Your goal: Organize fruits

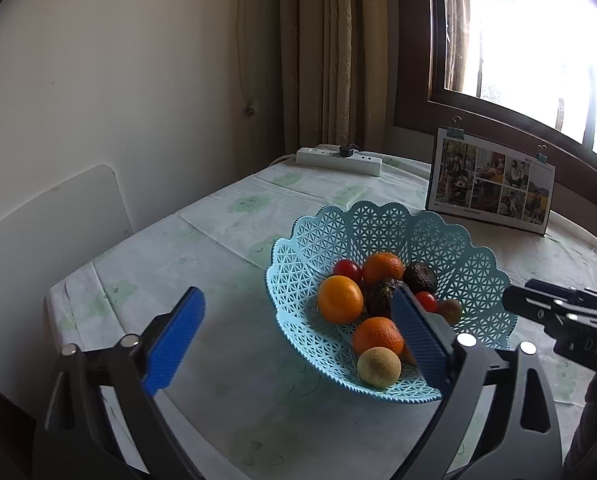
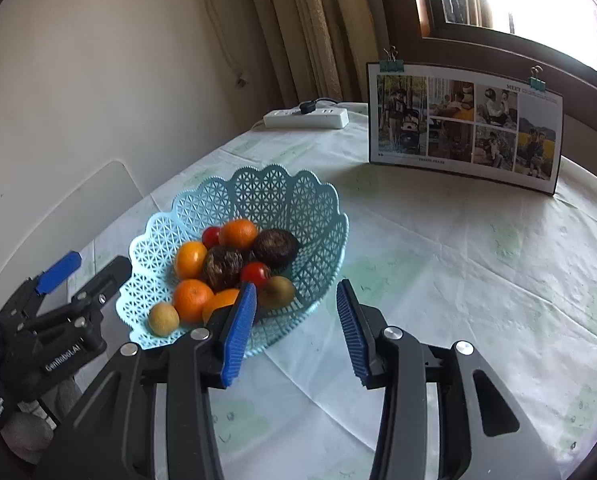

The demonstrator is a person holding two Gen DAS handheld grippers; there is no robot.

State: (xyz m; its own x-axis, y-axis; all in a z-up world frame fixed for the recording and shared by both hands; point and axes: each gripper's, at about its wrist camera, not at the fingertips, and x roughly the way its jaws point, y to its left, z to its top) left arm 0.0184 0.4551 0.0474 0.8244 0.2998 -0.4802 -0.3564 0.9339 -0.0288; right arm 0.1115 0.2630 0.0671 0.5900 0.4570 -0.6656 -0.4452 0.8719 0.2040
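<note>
Above the cloth-covered worktop point(image 2: 458, 260), both tongs are held wide open and empty: the left tongs point(image 1: 298, 332) beside the near rim of the pale blue lattice basket point(image 1: 458, 248), the right tongs point(image 2: 296, 328) over its edge. Oranges point(image 2: 237, 233), small tomatoes point(image 2: 255, 274) and dark fruits point(image 2: 276, 247) are piled inside it.

Left wrist: my left gripper point(image 1: 298, 332) hangs spread wide, empty.
Its right finger overlaps the blue basket point(image 1: 298, 280) of oranges point(image 1: 340, 299); photo card point(image 1: 492, 184) at two o'clock.
</note>
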